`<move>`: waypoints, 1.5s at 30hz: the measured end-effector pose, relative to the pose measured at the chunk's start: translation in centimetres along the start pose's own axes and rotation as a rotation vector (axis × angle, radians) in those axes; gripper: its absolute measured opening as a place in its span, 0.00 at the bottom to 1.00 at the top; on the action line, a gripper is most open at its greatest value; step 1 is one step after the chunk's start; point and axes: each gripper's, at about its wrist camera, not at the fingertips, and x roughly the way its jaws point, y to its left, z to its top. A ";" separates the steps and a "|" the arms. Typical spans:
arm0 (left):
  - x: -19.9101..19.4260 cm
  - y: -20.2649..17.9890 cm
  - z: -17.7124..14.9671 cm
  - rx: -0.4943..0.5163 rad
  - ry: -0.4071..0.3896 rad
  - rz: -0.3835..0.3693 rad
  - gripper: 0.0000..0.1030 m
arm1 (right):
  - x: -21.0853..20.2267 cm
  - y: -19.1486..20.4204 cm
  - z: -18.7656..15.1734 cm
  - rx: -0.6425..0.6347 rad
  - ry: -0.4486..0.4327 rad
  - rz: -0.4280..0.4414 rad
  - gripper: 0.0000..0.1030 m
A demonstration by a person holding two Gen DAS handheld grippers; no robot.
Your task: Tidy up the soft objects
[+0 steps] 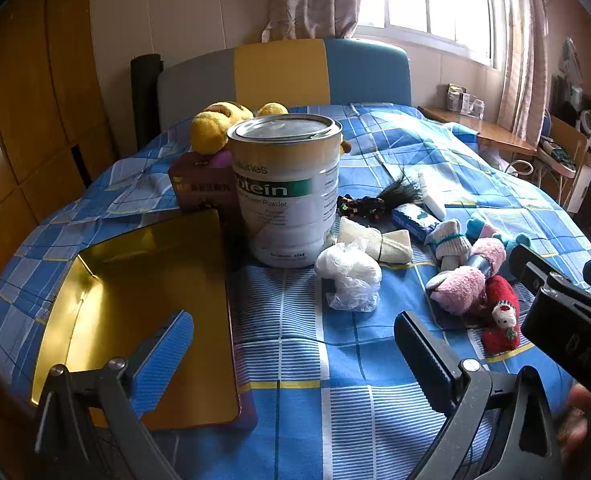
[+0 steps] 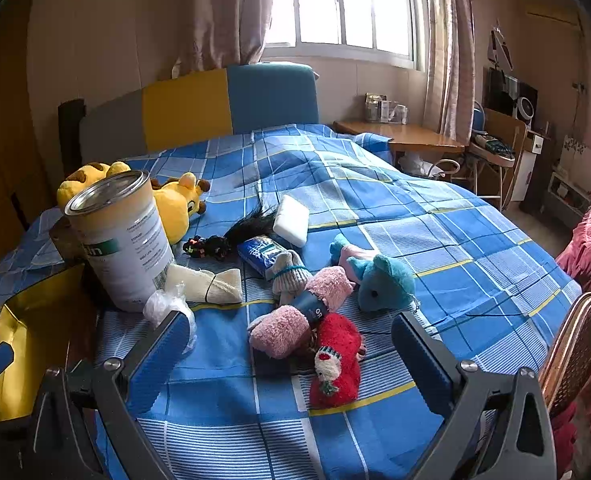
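Soft things lie on the blue plaid bed: a red sock with a bear face (image 2: pixel 335 360), a pink fluffy sock roll (image 2: pixel 295 320), a blue plush (image 2: pixel 383 284), a grey sock bundle (image 2: pixel 289 276), a cream sock roll (image 2: pixel 211 282) and a crumpled white plastic bag (image 1: pixel 349 276). A yellow plush (image 2: pixel 175 204) lies behind the protein powder can (image 1: pixel 289 188). My left gripper (image 1: pixel 295 348) is open and empty, between the gold tin (image 1: pixel 143 312) and the socks. My right gripper (image 2: pixel 291 348) is open, with the red and pink socks lying between its fingers.
A maroon box (image 1: pixel 203 188) stands beside the can. A black hairpiece (image 2: pixel 231 238), a blue tissue pack (image 2: pixel 261 254) and a white block (image 2: pixel 293 220) lie mid-bed. A wooden desk (image 2: pixel 407 136) and chair stand at the right, a wardrobe at the left.
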 end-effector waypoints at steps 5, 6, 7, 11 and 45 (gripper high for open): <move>-0.2 -0.1 0.0 0.003 -0.003 0.001 0.98 | 0.0 0.0 0.0 -0.002 0.002 -0.002 1.00; -0.2 -0.1 0.0 0.005 -0.005 0.001 0.98 | 0.0 0.0 0.0 -0.003 0.001 -0.002 1.00; -0.2 -0.1 0.1 0.005 -0.006 0.001 0.98 | 0.0 0.0 0.0 -0.004 0.001 -0.002 1.00; -0.2 0.0 0.0 0.005 -0.005 -0.003 0.98 | -0.1 0.1 0.0 -0.009 -0.003 -0.002 1.00; 0.2 -0.6 -0.3 0.061 0.014 -0.018 1.00 | 1.3 -1.4 0.7 -0.029 0.022 -0.002 1.00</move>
